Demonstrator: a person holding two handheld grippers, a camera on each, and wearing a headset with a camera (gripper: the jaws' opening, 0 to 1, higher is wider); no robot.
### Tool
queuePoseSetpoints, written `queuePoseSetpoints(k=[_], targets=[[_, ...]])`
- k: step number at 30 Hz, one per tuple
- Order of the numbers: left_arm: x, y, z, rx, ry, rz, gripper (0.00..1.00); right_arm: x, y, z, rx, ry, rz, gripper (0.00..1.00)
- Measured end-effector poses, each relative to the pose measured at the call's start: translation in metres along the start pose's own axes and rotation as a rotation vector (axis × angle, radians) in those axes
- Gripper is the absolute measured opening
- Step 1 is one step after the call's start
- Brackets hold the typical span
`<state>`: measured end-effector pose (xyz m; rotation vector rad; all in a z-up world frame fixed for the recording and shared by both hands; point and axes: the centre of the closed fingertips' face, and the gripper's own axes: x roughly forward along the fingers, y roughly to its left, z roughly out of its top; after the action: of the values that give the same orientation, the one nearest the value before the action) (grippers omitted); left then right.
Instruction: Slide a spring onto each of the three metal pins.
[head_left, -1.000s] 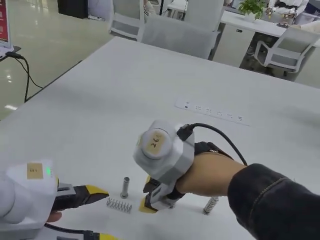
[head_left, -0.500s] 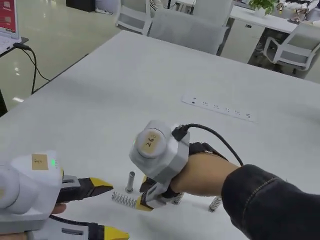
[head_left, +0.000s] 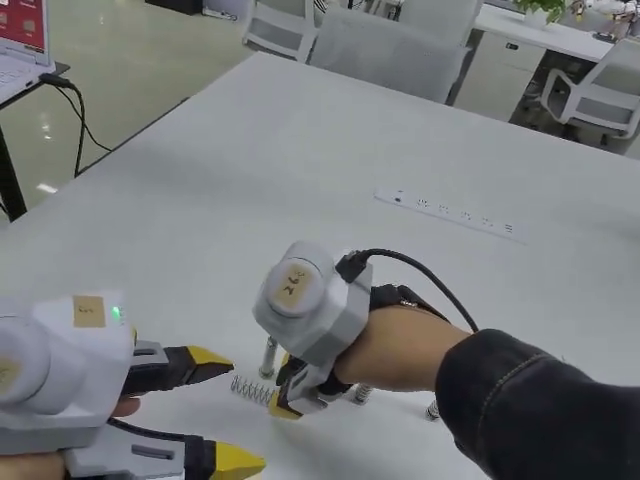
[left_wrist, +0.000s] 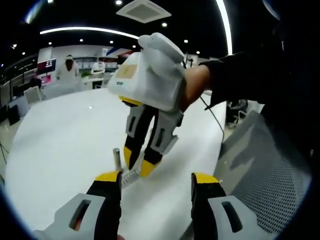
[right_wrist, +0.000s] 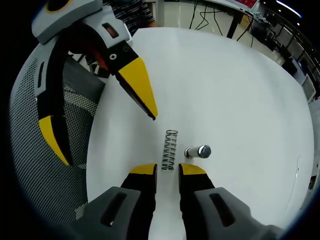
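Setting: an open office with a white counter (head_left: 300, 170). Grey chairs (head_left: 385, 50) stand along its far edge, and a laptop (head_left: 20, 40) sits off to the left.
Power strip (head_left: 450, 212): lies flat on the counter toward the far side, well apart from the work.
Pin (head_left: 268, 357): a short metal post, upright on the counter and bare, just beside the right tool's jaws.
Spring (head_left: 252, 390): lies on its side on the counter near the pin's foot, not on the pin. In the right gripper view the spring (right_wrist: 170, 149) lies alongside the pin (right_wrist: 198, 151).
Right tool (head_left: 285, 402): carried by a hand (head_left: 400, 350) in a dark sleeve (head_left: 540, 400) and angled down at the counter. Its jaws stand a narrow gap apart around the spring's near end. A sliver of counter shows on each side of the coil, so they are not pinching it.
Left tool (head_left: 245, 412): low at the near left, its yellow-tipped jaws spread wide and holding nothing. It is aimed toward the spring and pin. In its own view the right tool (left_wrist: 137, 162) hangs just beyond its tips.
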<state>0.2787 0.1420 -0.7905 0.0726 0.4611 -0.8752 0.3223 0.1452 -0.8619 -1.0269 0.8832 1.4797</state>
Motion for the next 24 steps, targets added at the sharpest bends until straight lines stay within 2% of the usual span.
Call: queuePoseSetpoints(k=[15, 24], targets=[[-0.0006, 0.0021, -0.0007, -0.004, 0.0, 0.005, 0.51, 0.0063, 0.0014, -0.0022, -0.014, 0.024, 0.007, 0.12], [-0.001, 0.003, -0.0007, -0.005, -0.001, 0.008, 0.5, 0.0065, -0.0008, -0.0017, -0.041, 0.032, -0.008, 0.08]])
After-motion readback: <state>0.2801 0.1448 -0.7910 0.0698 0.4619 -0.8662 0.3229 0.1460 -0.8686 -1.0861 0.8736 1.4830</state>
